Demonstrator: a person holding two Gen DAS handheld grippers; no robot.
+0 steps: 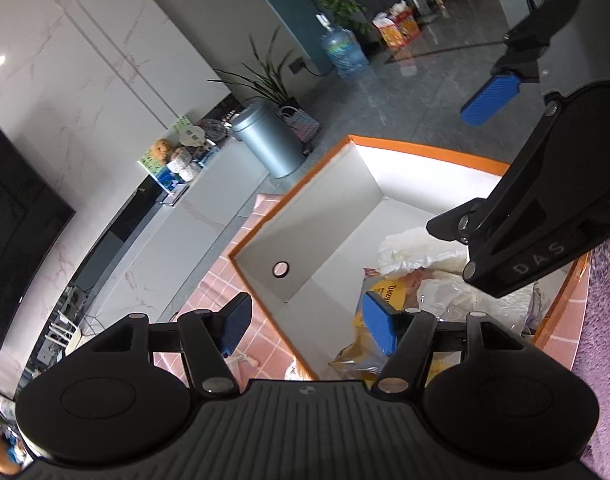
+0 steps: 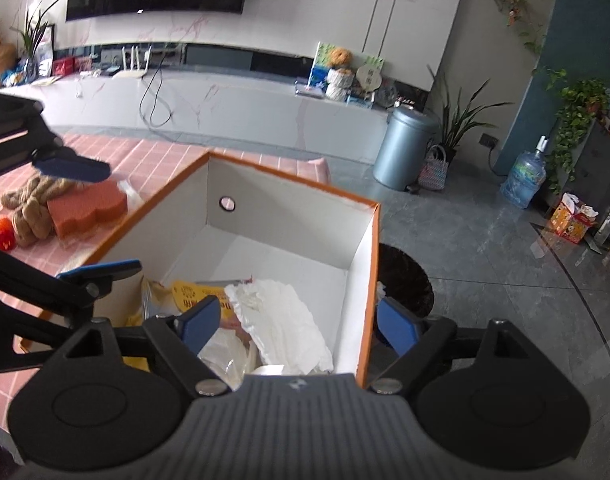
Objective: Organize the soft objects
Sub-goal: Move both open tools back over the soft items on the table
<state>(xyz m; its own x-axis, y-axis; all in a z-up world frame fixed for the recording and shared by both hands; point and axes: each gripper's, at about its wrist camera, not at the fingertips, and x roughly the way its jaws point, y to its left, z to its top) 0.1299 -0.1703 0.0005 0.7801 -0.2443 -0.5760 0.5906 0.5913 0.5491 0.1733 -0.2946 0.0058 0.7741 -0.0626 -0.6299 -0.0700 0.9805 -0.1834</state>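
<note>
In box: orange-edged box (image 2: 289, 240) holds white soft pack (image 2: 281, 320) and yellow bags (image 2: 193, 294) | Left on table (image 2: 153, 152): sponge (image 2: 87, 208), brown plush (image 2: 29, 208), red toy (image 2: 3, 232) | Claws: left claw (image 1: 311, 326) and right claw (image 2: 297, 326) both spread, empty | Progress: judged partway.

Both wrist views look steeply down into the box (image 1: 289, 216).

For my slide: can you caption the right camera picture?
Open right tongs above a box of soft things; a sponge waits outside.
</note>
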